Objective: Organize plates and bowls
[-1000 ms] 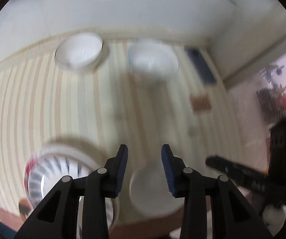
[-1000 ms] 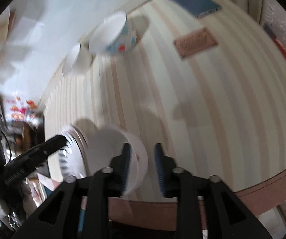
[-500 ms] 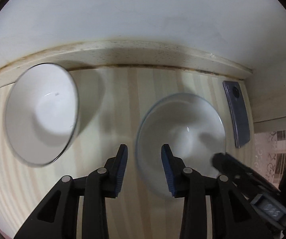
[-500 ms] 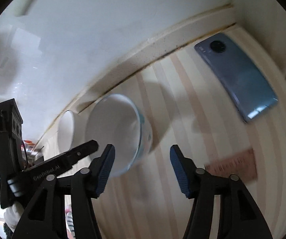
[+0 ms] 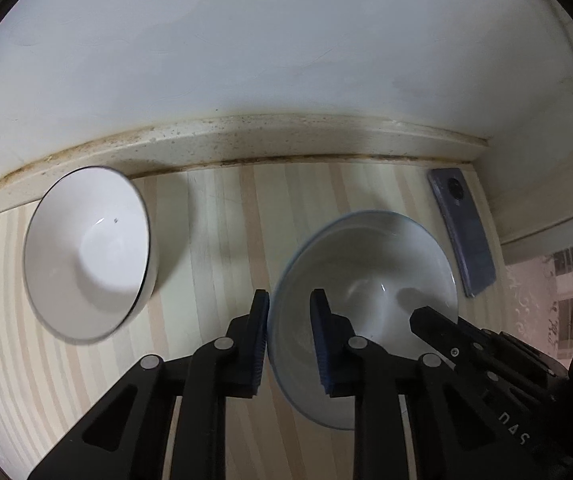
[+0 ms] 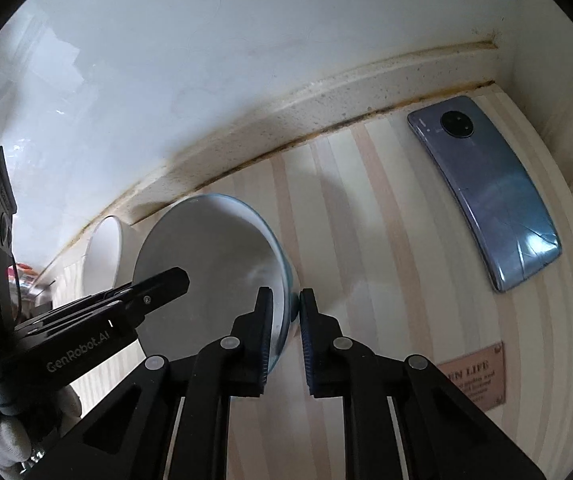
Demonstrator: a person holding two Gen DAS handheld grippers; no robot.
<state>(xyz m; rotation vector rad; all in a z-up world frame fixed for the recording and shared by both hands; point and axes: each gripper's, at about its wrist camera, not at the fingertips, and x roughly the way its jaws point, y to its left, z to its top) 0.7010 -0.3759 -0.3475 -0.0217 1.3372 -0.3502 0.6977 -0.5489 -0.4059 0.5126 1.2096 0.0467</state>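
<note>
A blue-rimmed white bowl (image 5: 366, 276) stands on the striped table near the back wall. My left gripper (image 5: 286, 320) straddles its left rim, one finger inside and one outside, with a gap still showing. My right gripper (image 6: 286, 320) is closed on the bowl's (image 6: 214, 256) right rim. A plain white bowl with a dark rim (image 5: 86, 252) stands to the left, apart from it; it also shows behind in the right wrist view (image 6: 102, 256).
A grey-blue phone (image 6: 486, 192) lies face down at the back right corner, also in the left wrist view (image 5: 462, 236). A brown card (image 6: 474, 376) lies at the right. A raised ledge (image 5: 286, 136) and white wall bound the table's back.
Both grippers moved forward to the blue-rimmed bowl. The right gripper, wide open half a second ago, has closed on its rim. The left gripper's fingers now straddle the opposite rim.
</note>
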